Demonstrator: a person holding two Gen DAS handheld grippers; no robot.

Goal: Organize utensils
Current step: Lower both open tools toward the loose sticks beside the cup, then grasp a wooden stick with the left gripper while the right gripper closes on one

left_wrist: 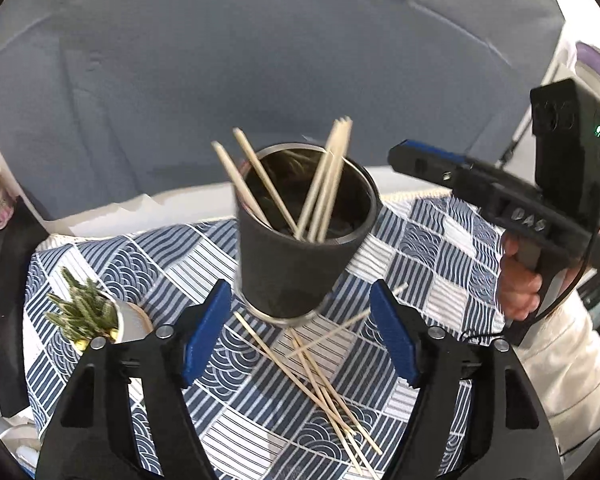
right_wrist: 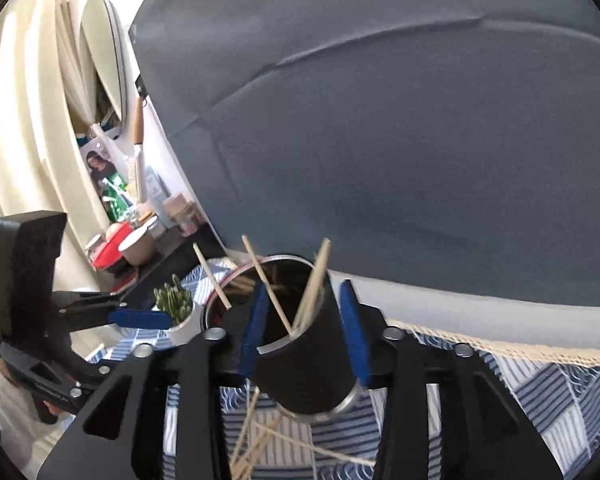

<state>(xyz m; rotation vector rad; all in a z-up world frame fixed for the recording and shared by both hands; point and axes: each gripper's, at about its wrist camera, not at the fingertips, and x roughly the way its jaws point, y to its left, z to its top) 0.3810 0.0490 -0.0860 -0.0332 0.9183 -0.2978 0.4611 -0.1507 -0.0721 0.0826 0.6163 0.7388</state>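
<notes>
Blue-and-white patterned cloth (left_wrist: 188,264) covers the table, against a grey backdrop. A dark cup (left_wrist: 300,232) stands on it with several chopsticks (left_wrist: 324,184) already inside; more loose chopsticks (left_wrist: 320,372) are scattered on the cloth before it. The left gripper (left_wrist: 300,332) is held wide and empty above that pile. The right gripper (right_wrist: 304,328) is partly spread around the cup, though contact cannot be judged. Gathering appears half done; next, the loose sticks must be pinched and dropped in.
</notes>
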